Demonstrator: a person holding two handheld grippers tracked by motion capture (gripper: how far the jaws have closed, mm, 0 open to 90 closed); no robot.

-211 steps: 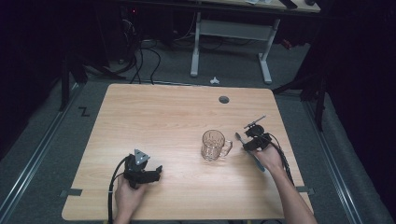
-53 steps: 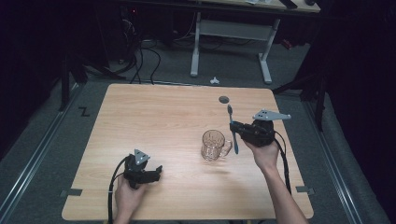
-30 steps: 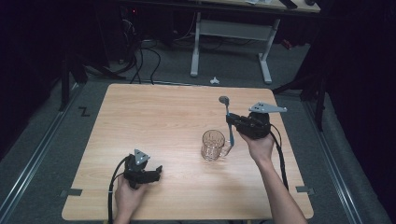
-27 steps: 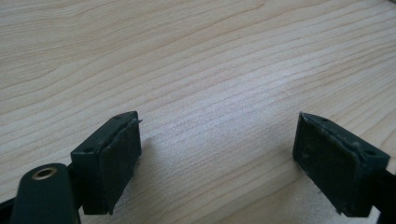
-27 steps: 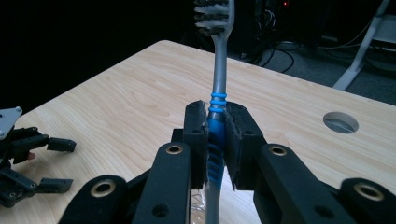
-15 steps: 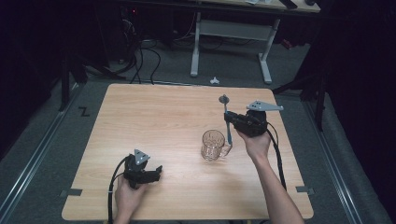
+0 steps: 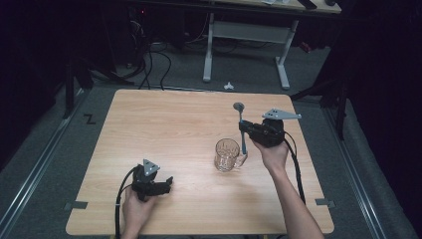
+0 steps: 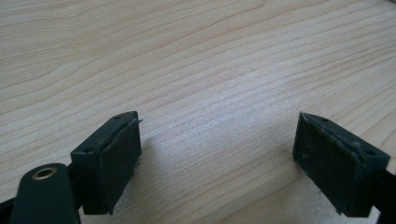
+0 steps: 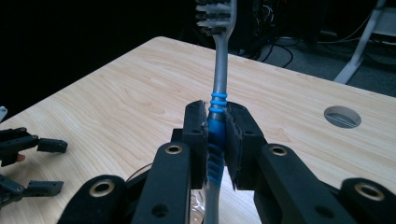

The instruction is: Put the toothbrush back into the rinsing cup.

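- the right gripper (image 9: 215, 140) has its two black jaws clamped on a toothbrush (image 9: 217, 100), pinching the handle from both sides.
- the toothbrush has a slim grey handle, with a bright blue ribbed grip exactly where the jaws bite it, and two thin blue rings just above the pads.
- its head sits at the top of the right gripper view, grey, with short bristles in dark and pale tufts pointing to the left of that view.
- it stands nearly upright in the grip; the lower end of the handle runs down between the jaws and out of sight.
- from the high view the toothbrush (image 7: 242, 127) is in the air, head up and tail down, with its lower end at the rim of a glass mug (image 7: 227, 155), on the handle side; i cannot tell whether it touches the glass.
- the mug is clear, with a patterned wall, and stands upright on the wooden table (image 7: 164, 129), right of the middle.
- the right gripper (image 7: 245, 130) is raised just beside the mug, with a hand (image 7: 271, 152) wrapped round its body from behind.
- the left gripper (image 7: 168, 182) rests low at the near left of the table, well apart from the mug.
- in the left gripper view its pads (image 8: 116, 161) stand wide apart, with bare wood grain between them; they grasp nothing.
- a round cable hole (image 9: 342, 116) sits in the tabletop behind the toothbrush.
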